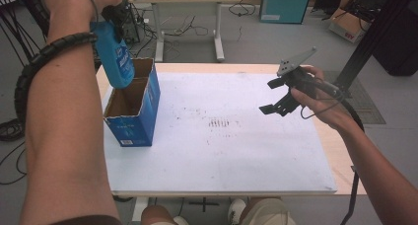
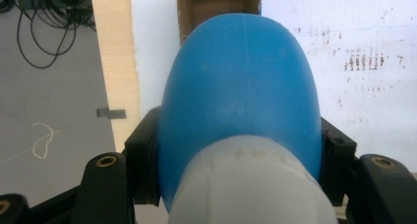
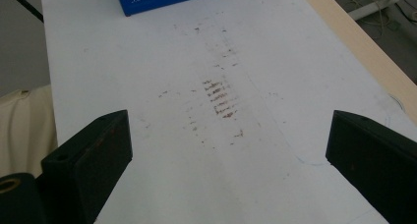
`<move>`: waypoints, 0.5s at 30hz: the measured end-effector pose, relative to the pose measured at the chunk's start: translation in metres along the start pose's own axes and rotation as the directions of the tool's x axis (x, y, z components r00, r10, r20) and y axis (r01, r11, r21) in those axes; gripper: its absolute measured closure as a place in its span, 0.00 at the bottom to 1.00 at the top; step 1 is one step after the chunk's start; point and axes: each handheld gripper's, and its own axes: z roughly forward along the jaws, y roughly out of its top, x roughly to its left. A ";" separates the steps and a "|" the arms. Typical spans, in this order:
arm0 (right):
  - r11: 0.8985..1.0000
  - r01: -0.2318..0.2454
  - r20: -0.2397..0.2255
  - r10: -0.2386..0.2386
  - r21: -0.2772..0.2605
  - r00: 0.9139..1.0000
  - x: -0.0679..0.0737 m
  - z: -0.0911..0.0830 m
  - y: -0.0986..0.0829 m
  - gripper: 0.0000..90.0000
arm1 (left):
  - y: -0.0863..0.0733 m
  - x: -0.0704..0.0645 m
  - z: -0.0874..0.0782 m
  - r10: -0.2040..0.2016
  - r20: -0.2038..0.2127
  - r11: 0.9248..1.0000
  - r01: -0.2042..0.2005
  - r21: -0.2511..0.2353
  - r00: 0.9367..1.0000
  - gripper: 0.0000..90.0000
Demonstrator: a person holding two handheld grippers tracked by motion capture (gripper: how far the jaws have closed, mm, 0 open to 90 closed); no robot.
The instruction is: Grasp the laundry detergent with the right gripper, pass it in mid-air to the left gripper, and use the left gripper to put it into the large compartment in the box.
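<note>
**Bottle held over the box**

At upper left of the high view, my left gripper [image 1: 114, 18] clamps a blue bottle [image 1: 114, 55], tilted above the open blue box [image 1: 140, 114]. Toward the right, my right gripper [image 1: 276, 95] hangs over the white board [image 1: 236, 151], jaws spread wide and holding nothing.

The blue bottle [image 2: 241, 86] hides most of the open box [image 2: 218, 0].
</note>
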 end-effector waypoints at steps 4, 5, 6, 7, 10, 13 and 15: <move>1.000 0.002 0.000 -0.002 -0.002 1.000 0.000 0.001 0.000 0.04 | 0.000 0.003 0.007 -0.010 0.007 1.000 0.010 0.005 1.000 0.42; 1.000 0.002 -0.002 -0.002 -0.001 1.000 0.000 0.001 0.000 0.04 | 0.000 0.003 0.008 -0.009 0.007 1.000 0.009 0.005 1.000 0.42; 1.000 0.000 -0.003 0.000 -0.001 1.000 0.000 0.002 -0.001 0.04 | 0.000 0.003 0.009 -0.011 0.007 1.000 0.011 0.003 1.000 0.42; 1.000 -0.002 -0.003 0.002 0.000 1.000 0.000 0.001 -0.001 0.04 | 0.000 0.004 0.012 -0.013 0.009 1.000 0.013 0.007 1.000 0.42; 1.000 0.005 -0.004 -0.005 -0.004 1.000 -0.001 0.001 -0.001 0.04 | 0.000 0.005 0.014 -0.013 0.009 1.000 0.013 0.014 1.000 0.42; 1.000 0.008 -0.004 -0.008 -0.005 1.000 -0.001 0.001 0.000 0.04 | 0.000 0.005 0.015 -0.018 0.009 1.000 0.018 0.013 1.000 0.42; 1.000 0.007 -0.002 -0.007 -0.005 1.000 0.000 0.000 0.000 0.04 | 0.000 0.005 0.016 -0.020 0.009 1.000 0.020 0.012 1.000 0.42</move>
